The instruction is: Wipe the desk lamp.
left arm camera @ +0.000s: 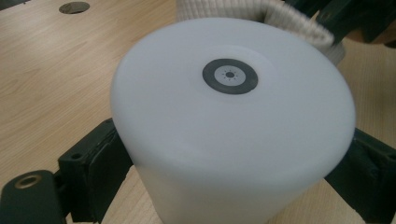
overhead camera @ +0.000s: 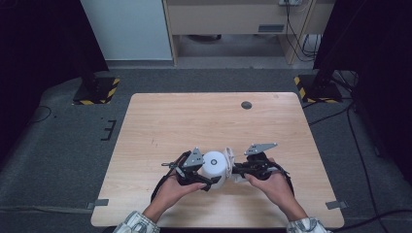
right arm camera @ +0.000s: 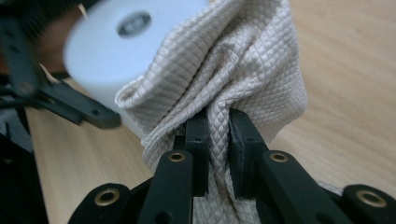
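Note:
A white cylinder (overhead camera: 214, 165) with a small dark ring on its flat end (left arm camera: 229, 76) sits between the jaws of my left gripper (overhead camera: 210, 180), whose pads (left arm camera: 105, 161) press its sides. A cream quilted cloth (right arm camera: 233, 70) is bunched against the cylinder's right side (overhead camera: 228, 160). My right gripper (right arm camera: 219, 135) is shut on a fold of that cloth, just right of the cylinder (right arm camera: 112, 32). Both grippers are held low over the near middle of the wooden table (overhead camera: 194, 121), with the right gripper (overhead camera: 240, 170) facing left.
A round dark cable hole (overhead camera: 246, 105) sits in the table near its far edge. Beyond the table stand two black stands with yellow-black bases (overhead camera: 97, 90) and a cabinet (overhead camera: 233, 19). Grey carpet surrounds the table.

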Tool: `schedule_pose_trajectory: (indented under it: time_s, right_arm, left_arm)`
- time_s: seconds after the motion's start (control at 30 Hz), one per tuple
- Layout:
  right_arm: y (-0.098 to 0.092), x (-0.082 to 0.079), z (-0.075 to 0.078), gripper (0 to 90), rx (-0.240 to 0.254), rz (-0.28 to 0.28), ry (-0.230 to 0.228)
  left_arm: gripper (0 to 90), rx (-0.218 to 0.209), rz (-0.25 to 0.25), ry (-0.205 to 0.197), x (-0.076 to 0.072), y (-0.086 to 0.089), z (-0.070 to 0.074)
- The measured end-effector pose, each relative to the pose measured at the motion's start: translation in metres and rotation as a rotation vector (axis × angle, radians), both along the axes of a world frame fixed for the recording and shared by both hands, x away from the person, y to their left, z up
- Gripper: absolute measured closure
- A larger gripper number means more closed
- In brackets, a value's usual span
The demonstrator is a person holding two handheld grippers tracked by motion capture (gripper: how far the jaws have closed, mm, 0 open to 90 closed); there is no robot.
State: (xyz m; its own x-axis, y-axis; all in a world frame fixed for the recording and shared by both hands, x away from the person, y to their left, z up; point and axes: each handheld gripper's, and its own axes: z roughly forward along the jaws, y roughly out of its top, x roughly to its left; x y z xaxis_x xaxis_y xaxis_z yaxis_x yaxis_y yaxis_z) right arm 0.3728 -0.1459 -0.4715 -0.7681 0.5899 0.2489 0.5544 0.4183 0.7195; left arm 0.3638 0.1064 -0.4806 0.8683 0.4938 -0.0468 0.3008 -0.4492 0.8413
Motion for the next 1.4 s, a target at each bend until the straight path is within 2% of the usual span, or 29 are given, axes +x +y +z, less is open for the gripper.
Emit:
schedule_pose_trajectory:
  time_s: [0.1, 0.37, 0.53, 0.67, 0.77, 0.87, 0.93, 1.1, 1.17, 1.4]
  right_arm:
    - [0.002, 0.002, -0.014, 79.8, -0.018, -0.005, 0.036]
    - [0.005, 0.006, -0.027, 79.8, -0.050, -0.008, 0.066]
    - [0.004, 0.000, -0.026, 79.8, -0.049, 0.000, 0.068]
    - [0.001, -0.004, -0.020, 79.8, -0.021, -0.002, 0.048]
    - [-0.003, -0.006, -0.002, 79.8, 0.040, -0.012, 0.010]
    - [-0.004, -0.007, 0.005, 79.8, 0.059, -0.011, -0.013]
    - [-0.004, -0.006, 0.006, 79.8, 0.054, -0.011, -0.018]
    - [-0.001, -0.004, -0.010, 79.7, 0.005, -0.008, 0.014]
    - [0.002, -0.008, -0.016, 79.7, -0.015, -0.001, 0.020]
    - [0.000, -0.022, -0.011, 79.7, -0.013, 0.027, -0.004]
  left_arm:
    - [7.8, 0.000, 0.000, -0.001, 0.000, 0.000, 0.000]
    - [7.8, -0.001, 0.000, -0.003, 0.000, 0.000, 0.000]
    - [7.8, 0.000, -0.001, -0.003, 0.000, 0.000, 0.000]
    - [7.8, -0.001, 0.000, -0.004, 0.000, 0.000, 0.000]
    - [7.8, -0.001, 0.002, -0.002, 0.000, 0.000, 0.000]
    - [7.8, -0.001, 0.002, -0.002, 0.000, 0.000, 0.000]
    - [7.8, -0.002, 0.001, -0.003, 0.000, 0.000, 0.000]
    - [7.8, -0.001, 0.001, -0.004, 0.000, 0.000, 0.000]
    - [7.8, -0.001, 0.000, -0.003, 0.000, 0.000, 0.000]
    - [7.8, -0.001, 0.000, -0.005, -0.001, 0.000, -0.001]
